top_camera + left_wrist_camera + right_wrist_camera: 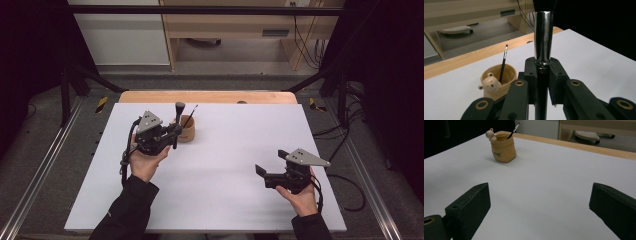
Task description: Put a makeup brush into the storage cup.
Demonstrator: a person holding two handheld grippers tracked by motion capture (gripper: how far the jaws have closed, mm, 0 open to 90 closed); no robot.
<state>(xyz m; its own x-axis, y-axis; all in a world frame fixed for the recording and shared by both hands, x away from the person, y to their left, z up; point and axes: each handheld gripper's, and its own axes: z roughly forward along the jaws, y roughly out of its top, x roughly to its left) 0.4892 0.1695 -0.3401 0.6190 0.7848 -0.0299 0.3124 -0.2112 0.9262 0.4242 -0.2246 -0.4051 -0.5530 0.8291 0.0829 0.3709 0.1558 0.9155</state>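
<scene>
Covering the wooden table (210, 96), a white sheet (225, 165) underlies left gripper (172, 132) clamping brush (178, 117), right gripper (270, 165) released.

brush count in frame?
2. A thick makeup brush with a chrome ferrule and black handle is clamped upright in the left gripper; a thin black brush stands in the tan bear cup.

Desk (225, 175): white top w/ a bare wood strip (207, 96) along the far edge. Past that edge, a pale wood cabinet (235, 22) stands on the grey floor (200, 80), w/ a white panel (120, 35) to its left. Black cables (306, 40) hang by the cabinet's right side; more trail on the floor off the desk's right edge. Black frame bars (75, 75) flank both far corners. Yellow-black tape marks (101, 104) on the floor near each far corner.
</scene>
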